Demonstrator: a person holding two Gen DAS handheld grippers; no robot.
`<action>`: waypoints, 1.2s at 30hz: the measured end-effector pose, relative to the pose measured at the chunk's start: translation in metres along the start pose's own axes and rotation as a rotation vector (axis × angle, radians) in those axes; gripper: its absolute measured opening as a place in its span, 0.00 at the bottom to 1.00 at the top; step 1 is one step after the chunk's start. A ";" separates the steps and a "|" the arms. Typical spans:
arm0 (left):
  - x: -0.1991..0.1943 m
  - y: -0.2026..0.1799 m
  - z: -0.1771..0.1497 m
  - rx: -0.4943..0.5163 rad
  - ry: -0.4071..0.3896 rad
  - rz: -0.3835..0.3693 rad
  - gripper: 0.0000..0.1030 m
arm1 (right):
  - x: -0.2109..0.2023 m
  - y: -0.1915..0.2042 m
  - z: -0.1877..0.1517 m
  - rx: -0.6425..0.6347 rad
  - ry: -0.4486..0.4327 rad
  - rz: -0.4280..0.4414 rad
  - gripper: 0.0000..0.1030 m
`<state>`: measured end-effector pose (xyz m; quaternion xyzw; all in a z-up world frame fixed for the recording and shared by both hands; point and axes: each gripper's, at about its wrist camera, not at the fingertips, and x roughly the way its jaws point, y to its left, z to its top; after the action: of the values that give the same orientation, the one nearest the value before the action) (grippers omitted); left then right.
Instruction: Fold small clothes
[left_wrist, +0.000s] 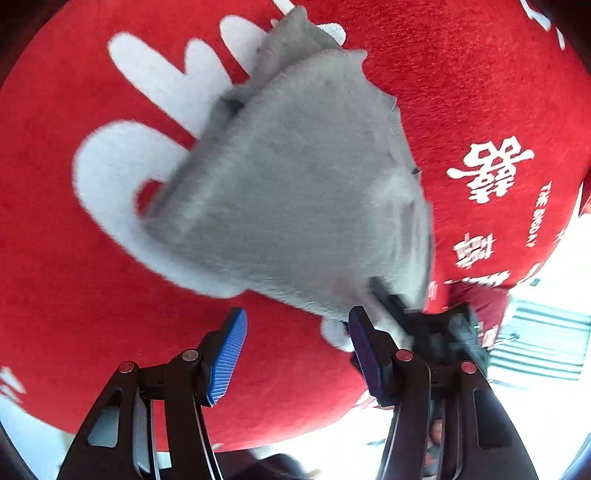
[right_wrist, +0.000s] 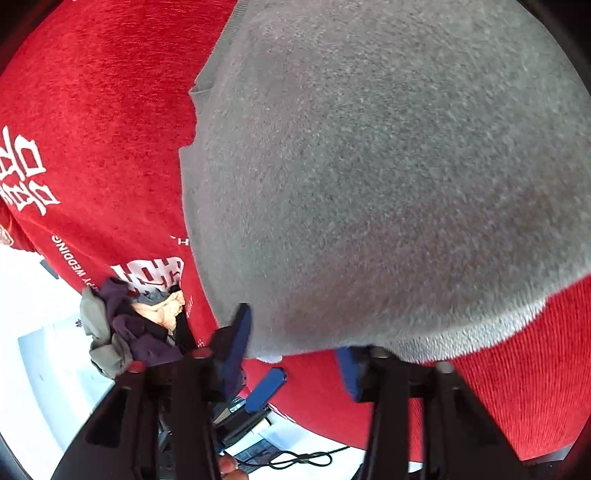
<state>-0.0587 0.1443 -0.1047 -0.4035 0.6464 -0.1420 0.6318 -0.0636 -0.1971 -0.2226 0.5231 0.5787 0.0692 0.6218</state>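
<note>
- Left wrist view: a red cloth (left_wrist: 92, 258) printed with large white shapes and white characters covers the surface; its near edge curves across the bottom of the picture, with a bright pale floor beyond it at the lower right.
- A grey knitted garment (left_wrist: 295, 192) lies on the red cloth, folded into a rough wedge that is narrow at the far end and wide at the near end.
- The left gripper (left_wrist: 297, 354) hovers over the near edge of the cloth with its blue-padded fingers (left_wrist: 227, 365) apart and nothing between them; the garment's near hem lies just ahead of the fingertips, beside the right-hand pad but not pinched by it.
- The right gripper (left_wrist: 439, 332) shows at the garment's near right corner, its dark finger against the grey fabric.
- Right wrist view: the grey garment (right_wrist: 369, 184) fills most of the picture, its ribbed hem at the upper left and its fuzzy near edge draped over the fingers.
- The right gripper (right_wrist: 295, 354) has the garment's near edge between its fingers (right_wrist: 240, 332); whether the pads press on the fabric I cannot tell, since the cloth hides them.
- At the left edge of the red cloth (right_wrist: 92, 110) sits a heap of small clothes (right_wrist: 125, 325), grey, purple and peach.
- A black cable (right_wrist: 295, 459) lies on the pale floor below.
</note>
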 end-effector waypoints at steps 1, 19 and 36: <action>0.003 -0.001 0.001 -0.010 -0.002 -0.014 0.57 | 0.001 0.000 0.001 0.005 0.000 -0.010 0.15; 0.022 -0.043 0.041 0.066 -0.145 0.117 0.57 | -0.006 0.030 0.006 -0.152 0.080 0.005 0.09; 0.027 -0.070 0.043 0.295 -0.213 0.405 0.20 | -0.003 0.042 0.012 -0.255 0.207 -0.132 0.13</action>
<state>0.0086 0.0951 -0.0818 -0.1823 0.6162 -0.0623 0.7637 -0.0335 -0.1875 -0.1922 0.3911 0.6594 0.1545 0.6232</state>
